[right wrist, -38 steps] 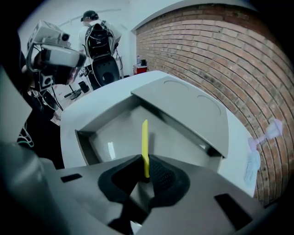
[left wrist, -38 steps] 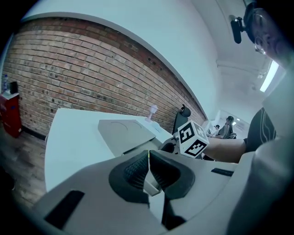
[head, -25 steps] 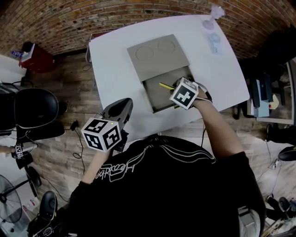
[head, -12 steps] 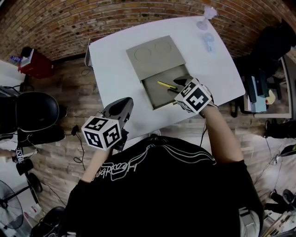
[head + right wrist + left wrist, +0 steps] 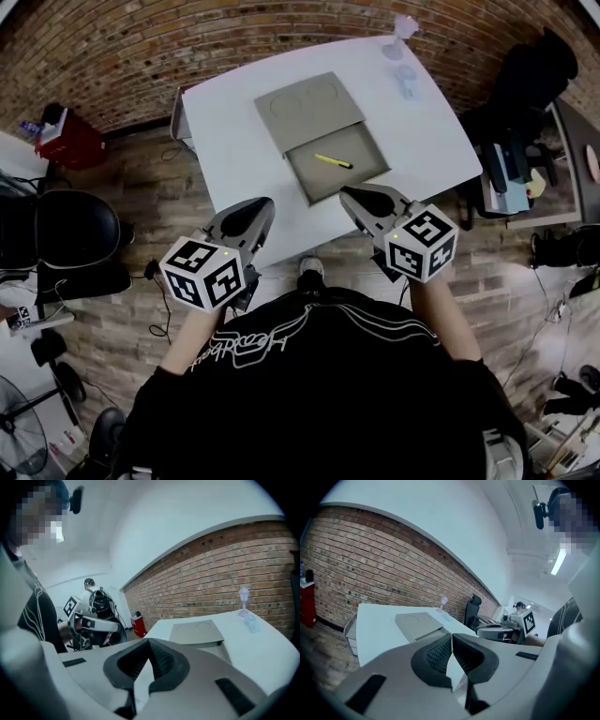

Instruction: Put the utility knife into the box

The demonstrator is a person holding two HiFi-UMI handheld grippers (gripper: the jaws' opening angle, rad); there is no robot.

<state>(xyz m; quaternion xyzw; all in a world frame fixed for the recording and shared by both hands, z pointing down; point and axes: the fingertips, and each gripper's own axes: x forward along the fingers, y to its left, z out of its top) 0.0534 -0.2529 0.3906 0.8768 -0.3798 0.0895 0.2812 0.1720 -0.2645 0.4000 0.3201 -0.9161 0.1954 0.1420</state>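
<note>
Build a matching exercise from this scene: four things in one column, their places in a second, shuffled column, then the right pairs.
Things
1. utility knife
2. lid
3. right gripper
4. red cabinet

Places
A. on the floor beside the brick wall
B. inside the open box
C. flat on the table, at the box's far side
D. held shut and empty at the table's near edge

Pairs: 1-B, 2-C, 3-D, 4-A

Note: the right gripper's jaws have just been closing, with nothing between them.
</note>
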